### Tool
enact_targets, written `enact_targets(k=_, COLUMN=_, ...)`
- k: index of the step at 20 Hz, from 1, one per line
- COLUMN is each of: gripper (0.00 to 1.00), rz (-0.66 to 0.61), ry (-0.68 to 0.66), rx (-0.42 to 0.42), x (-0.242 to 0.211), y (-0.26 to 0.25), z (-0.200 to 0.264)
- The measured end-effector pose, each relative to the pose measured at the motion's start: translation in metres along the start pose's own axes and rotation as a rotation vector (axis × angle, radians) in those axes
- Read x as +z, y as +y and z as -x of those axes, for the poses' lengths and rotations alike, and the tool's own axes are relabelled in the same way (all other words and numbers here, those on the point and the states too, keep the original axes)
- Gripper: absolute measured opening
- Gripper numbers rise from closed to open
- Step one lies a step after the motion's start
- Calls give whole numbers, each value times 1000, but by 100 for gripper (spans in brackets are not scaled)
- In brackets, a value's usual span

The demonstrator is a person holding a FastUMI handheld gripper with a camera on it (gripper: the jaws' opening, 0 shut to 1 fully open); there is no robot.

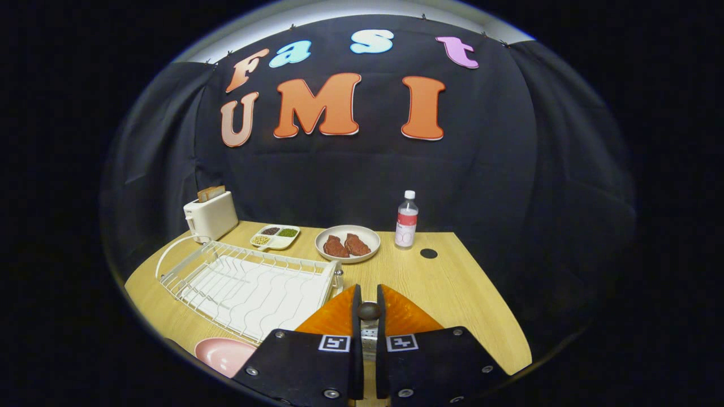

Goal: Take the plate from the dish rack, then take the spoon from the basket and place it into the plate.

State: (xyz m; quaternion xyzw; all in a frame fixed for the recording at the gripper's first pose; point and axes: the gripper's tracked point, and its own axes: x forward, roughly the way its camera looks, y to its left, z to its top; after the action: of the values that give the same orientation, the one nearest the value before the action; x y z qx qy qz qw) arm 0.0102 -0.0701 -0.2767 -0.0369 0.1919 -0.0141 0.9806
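My gripper [368,291] is shut on the spoon [369,311]. The spoon's dark rounded end and a bit of metal shaft stick up between the two orange fingers [334,316]; the rest of it is hidden by them. The pink plate [223,355] lies flat on the wooden table [464,305], just left of the fingers and in front of the white wire dish rack [249,285]. The rack stands to the left, ahead of the fingers, with nothing in it.
Beyond the fingers are a beige plate with two pieces of red meat [347,243], a water bottle [406,221] and a small black disc [429,253]. Behind the rack stand a white toaster [211,216] and a divided snack tray [275,236].
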Motion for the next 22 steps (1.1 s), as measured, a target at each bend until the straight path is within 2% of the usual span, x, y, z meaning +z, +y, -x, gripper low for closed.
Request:
enact_targets(k=5, gripper=9, rz=-5, ry=-56, rx=43, x=47, y=15, z=26)
enact_targets(k=9, gripper=9, rz=-12, ry=-91, rx=107, x=67, y=35, z=47)
enact_targets(k=15, gripper=9, rz=15, ry=-99, rx=214, x=64, y=76, z=74)
enact_targets(k=22, gripper=9, rz=44, ry=-37, rx=374, x=27, y=134, z=90)
